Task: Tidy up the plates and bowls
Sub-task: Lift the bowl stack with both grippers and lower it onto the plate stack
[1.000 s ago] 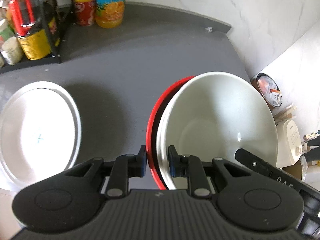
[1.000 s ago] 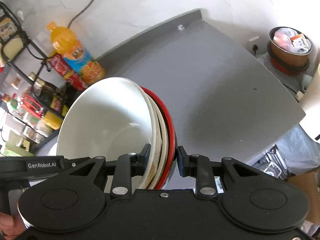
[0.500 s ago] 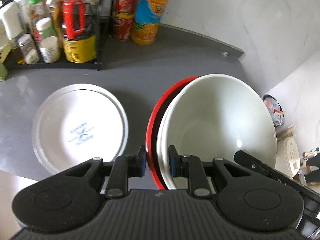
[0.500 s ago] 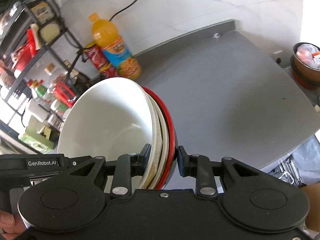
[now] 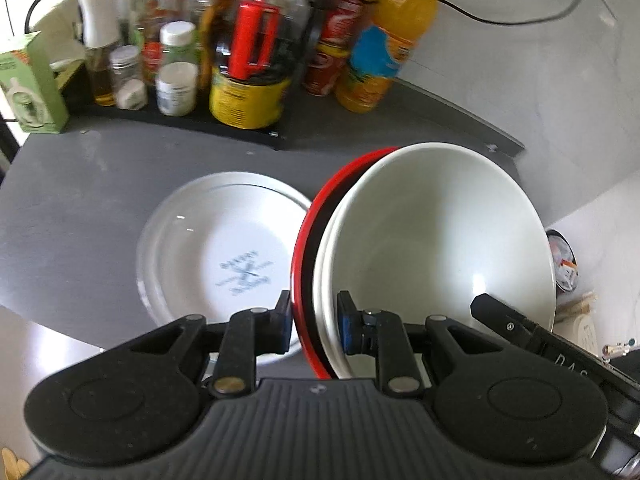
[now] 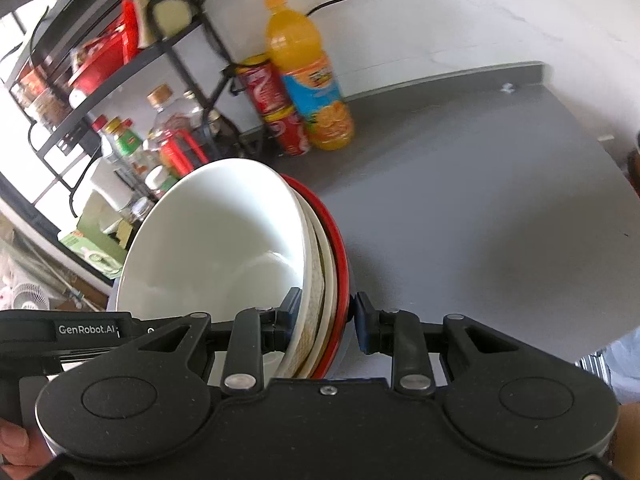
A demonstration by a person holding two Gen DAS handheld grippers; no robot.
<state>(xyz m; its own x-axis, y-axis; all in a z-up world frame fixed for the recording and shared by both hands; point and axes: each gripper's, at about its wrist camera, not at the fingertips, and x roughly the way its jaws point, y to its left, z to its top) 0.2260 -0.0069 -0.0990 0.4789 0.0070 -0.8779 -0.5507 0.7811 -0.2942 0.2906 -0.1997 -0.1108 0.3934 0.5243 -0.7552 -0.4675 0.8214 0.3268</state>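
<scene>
Bowl stack, white ones nested in a red one, is up off the grey table, tipped on its side and pinched between both my tools. My left hand-held gripper is clamped down on the rims at one edge, and my right hand-held gripper is squeezing the opposite edge the same way. Below on the table, just left of the stack, sits a white plate with a blue mark. Behind it there's an orange juice bottle by the rack.
</scene>
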